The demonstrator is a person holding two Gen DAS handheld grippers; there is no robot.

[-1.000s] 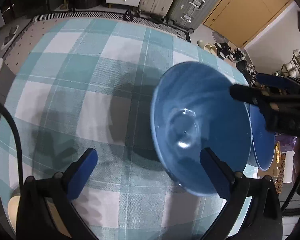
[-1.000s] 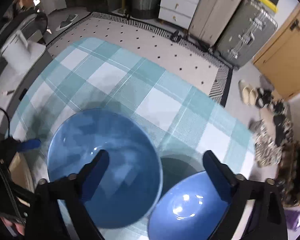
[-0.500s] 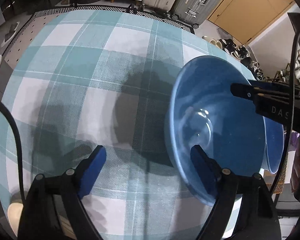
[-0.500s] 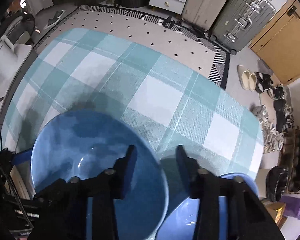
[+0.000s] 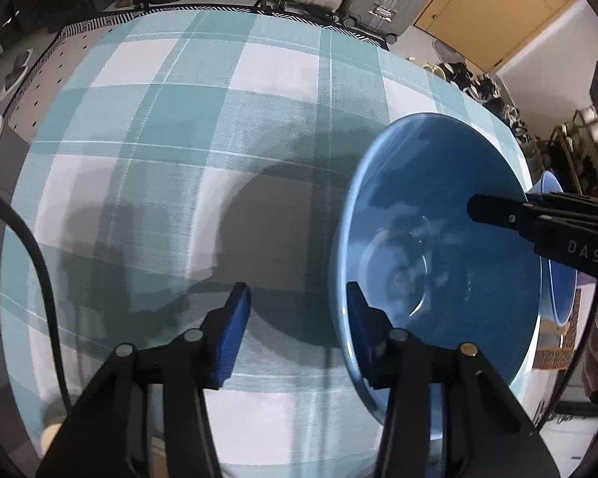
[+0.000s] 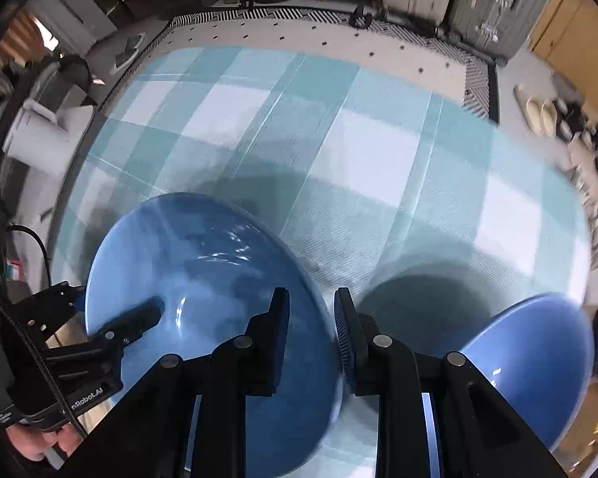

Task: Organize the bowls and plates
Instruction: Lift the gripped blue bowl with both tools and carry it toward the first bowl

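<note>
A large blue bowl (image 5: 438, 247) sits on the teal checked tablecloth (image 5: 187, 127). My right gripper (image 6: 311, 330) is shut on its rim, one finger inside and one outside; the bowl also shows in the right wrist view (image 6: 203, 279). My left gripper (image 5: 295, 330) is partly open, its right finger just inside the bowl's near rim and its left finger outside on the cloth. A second, lighter blue bowl (image 6: 538, 362) stands beside the first; in the left wrist view only its edge (image 5: 558, 275) shows behind the large bowl.
The tablecloth (image 6: 339, 139) stretches far and left of the bowls. The table's edge runs close to the right of the second bowl. Beyond it are a patterned rug (image 6: 299, 28), suitcases, drawers and shoes on the floor.
My right gripper has closed on the large bowl's rim. My left gripper has narrowed and moved in, its right finger now over the bowl's near rim.
</note>
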